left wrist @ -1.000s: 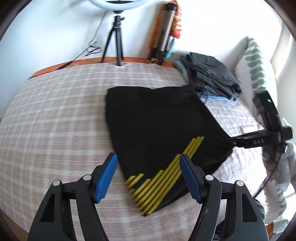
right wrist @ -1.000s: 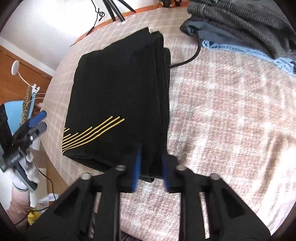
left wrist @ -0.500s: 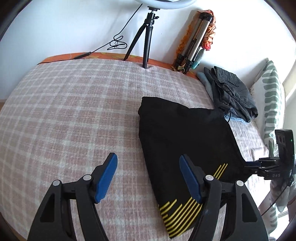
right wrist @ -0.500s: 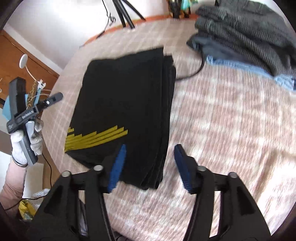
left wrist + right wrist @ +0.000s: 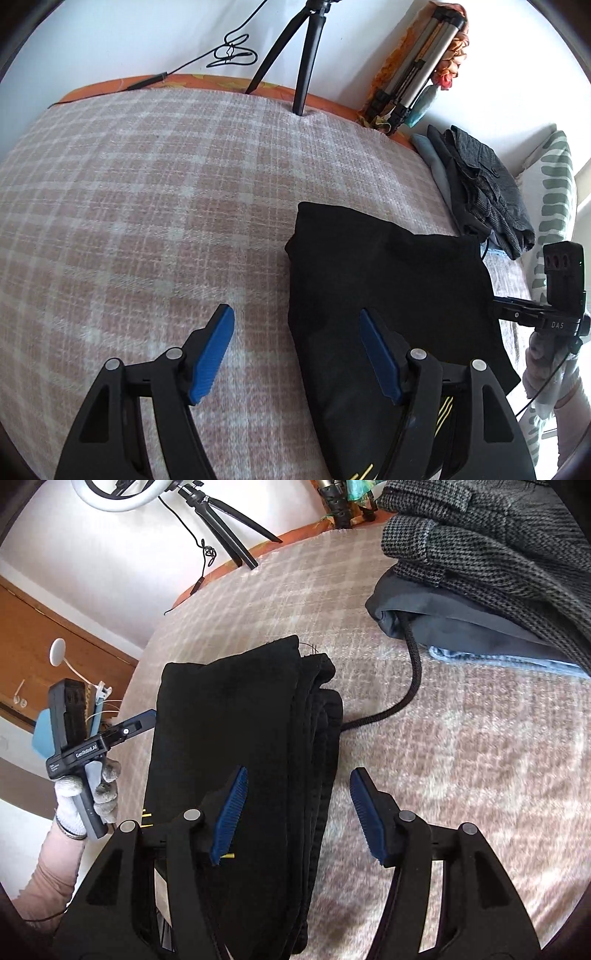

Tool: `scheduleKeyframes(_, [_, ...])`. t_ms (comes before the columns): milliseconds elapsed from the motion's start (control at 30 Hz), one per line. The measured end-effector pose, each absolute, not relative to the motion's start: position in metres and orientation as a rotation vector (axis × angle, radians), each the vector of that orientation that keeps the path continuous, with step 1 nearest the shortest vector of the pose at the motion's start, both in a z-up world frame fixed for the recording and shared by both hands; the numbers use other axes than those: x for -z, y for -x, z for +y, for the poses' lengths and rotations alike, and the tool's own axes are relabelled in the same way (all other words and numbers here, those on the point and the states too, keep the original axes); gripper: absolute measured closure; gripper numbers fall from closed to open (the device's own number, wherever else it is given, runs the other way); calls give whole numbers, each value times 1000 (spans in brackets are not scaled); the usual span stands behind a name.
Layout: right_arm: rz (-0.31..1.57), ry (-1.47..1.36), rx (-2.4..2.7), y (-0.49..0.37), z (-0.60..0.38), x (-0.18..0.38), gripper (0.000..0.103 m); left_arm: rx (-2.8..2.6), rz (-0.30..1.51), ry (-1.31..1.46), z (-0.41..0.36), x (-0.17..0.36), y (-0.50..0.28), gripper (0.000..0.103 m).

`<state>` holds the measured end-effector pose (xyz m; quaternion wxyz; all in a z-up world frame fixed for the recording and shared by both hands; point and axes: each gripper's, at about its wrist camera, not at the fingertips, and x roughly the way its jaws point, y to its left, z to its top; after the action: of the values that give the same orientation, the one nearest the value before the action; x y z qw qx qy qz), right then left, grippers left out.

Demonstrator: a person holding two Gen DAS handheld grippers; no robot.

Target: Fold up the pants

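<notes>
The black pants (image 5: 388, 295) with yellow stripes lie folded into a thick rectangle on the checked bed cover (image 5: 147, 221). My left gripper (image 5: 297, 350) is open and empty, straddling the pants' left edge. My right gripper (image 5: 299, 805) is open and empty over the stacked right edge of the pants (image 5: 240, 738). In the left wrist view the right gripper (image 5: 546, 314) shows at the pants' right side. In the right wrist view the left gripper (image 5: 85, 746) shows at their left side, held in a gloved hand.
A pile of grey and blue clothes (image 5: 498, 572) lies at the back right, also seen in the left wrist view (image 5: 487, 192). A black cord (image 5: 406, 686) runs from under it. Tripods (image 5: 306, 55) stand at the bed's far edge. A striped pillow (image 5: 554, 192) lies right.
My right gripper has opened and let go of the pants' edge. My left gripper has swung left, so the pants now sit under its right finger. The pants lie still.
</notes>
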<state>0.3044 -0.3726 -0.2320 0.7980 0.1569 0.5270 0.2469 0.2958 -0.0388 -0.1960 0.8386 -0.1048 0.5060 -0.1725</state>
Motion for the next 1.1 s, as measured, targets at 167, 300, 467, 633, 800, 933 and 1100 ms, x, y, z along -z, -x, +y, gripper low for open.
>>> scheduleKeyframes(167, [1110, -390, -572, -312, -377, 234, 42, 373, 1079, 273, -37, 206, -306, 35])
scheduleKeyframes(300, [1096, -409, -602, -317, -372, 235, 41, 391, 1059, 242, -41, 206, -309, 35])
scheduleKeyframes(467, [1074, -411, -623, -321, -366, 237, 41, 406, 1043, 219, -48, 207, -311, 37])
scheduleKeyframes(633, [1088, -405, -620, -318, -356, 241, 68, 431, 1035, 199, -57, 208, -312, 65])
scheduleKeyframes(800, [1047, -351, -612, -306, -344, 227, 73, 425, 1035, 230, -57, 209, -314, 90])
scheduleKeyframes(933, [996, -336, -601, -295, -346, 207, 84, 437, 1008, 254, -53, 200, -309, 95])
scheduleKeyframes(1100, [936, -292, -587, -276, -346, 183, 87, 469, 921, 242, -55, 172, -293, 96])
